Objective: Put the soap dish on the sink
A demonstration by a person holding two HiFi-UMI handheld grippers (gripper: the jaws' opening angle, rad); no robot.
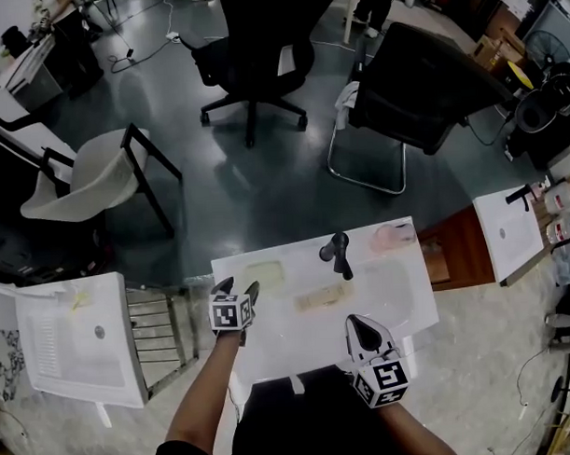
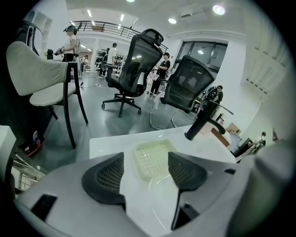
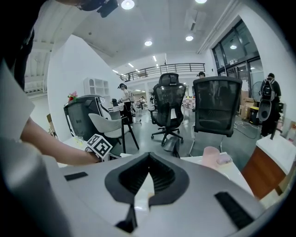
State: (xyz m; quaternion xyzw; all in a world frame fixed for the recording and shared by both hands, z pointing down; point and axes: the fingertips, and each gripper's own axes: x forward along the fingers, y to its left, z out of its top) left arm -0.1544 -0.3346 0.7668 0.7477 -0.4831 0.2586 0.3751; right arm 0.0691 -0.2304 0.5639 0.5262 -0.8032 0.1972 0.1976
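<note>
Right gripper (image 1: pixel 360 326) at near edge, jaws together, empty. Left gripper (image 1: pixel 238 288) jaws wide apart, clear of pale green ribbed plastic soap dish (image 2: pixel 155 159), flat on white sink (image 1: pixel 400 306) ledge, left of black tap (image 1: pixel 339 253). Best back straight off, no nudging

your soap dish (image 1: pixel 265 274) is a pale green, see-through rectangular tray with rounded corners and a ribbed grid floor. it lies flat, open side up, on the white rectangular sink (image 1: pixel 271 348). it rests on the flat ledge at about ten o'clock of the basin, with its long side along the sink's far edge.
</note>
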